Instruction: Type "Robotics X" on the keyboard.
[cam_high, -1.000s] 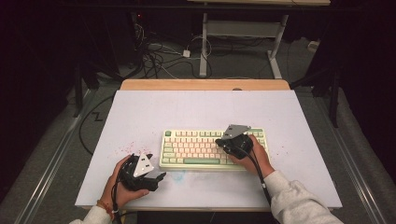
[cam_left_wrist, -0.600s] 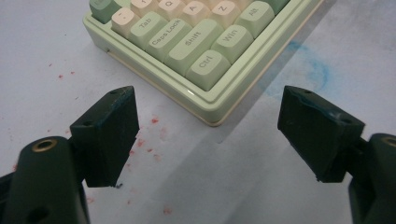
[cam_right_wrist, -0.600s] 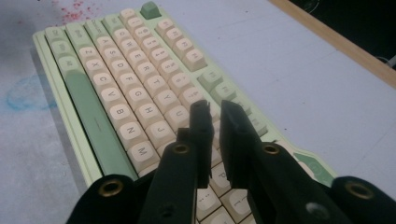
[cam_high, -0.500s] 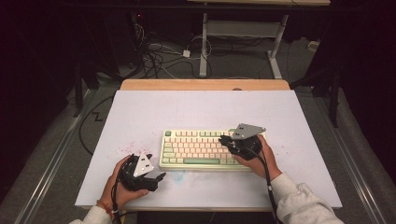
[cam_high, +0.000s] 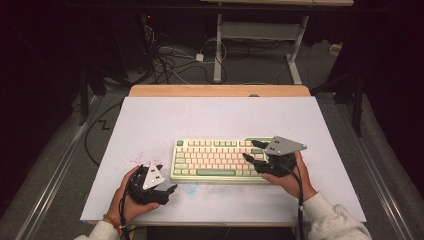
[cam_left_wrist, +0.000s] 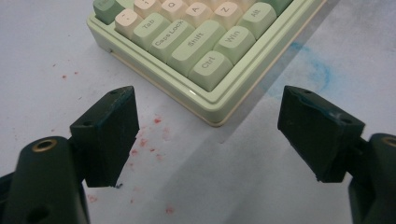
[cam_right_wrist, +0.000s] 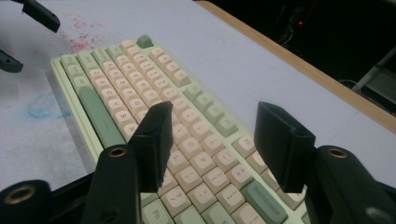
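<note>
Nearest the person, the left gripper (cam_high: 162, 182) rests in the left hand (cam_high: 131, 196) on the white table top (cam_high: 210, 120), just off the near-left corner of the pale green and cream mechanical keyboard (cam_high: 222, 160). Its jaws stand wide apart with nothing between them. In the left gripper view they frame that corner, with the green Ctrl key (cam_left_wrist: 208, 68) ahead of them. It looks parked there as a standby, clear of the keys yet close enough to steady the board if it slid.

A faint blue smudge (cam_high: 190, 187) marks the table just in front of the keyboard's near edge, and a scatter of small red specks (cam_high: 136, 159) lies to the keyboard's left, beyond the left gripper.

The keyboard itself sits flat on the table, in its nearer half, square to the person and a little right of the table's middle.

Over the keyboard's right end hovers the right gripper (cam_high: 253, 152), carried in the right hand (cam_high: 290, 175). Its jaws have just been opening and now stand a fair way apart, holding nothing. In the right gripper view only keys show between them, well below the pads. Held above the keys rather than on them, it seems to be coming off a press or lining up the next key.

Beyond the keyboard runs the table's light wooden far edge (cam_high: 220, 90), then a dark floor with tangled black cables (cam_high: 165, 60).
</note>
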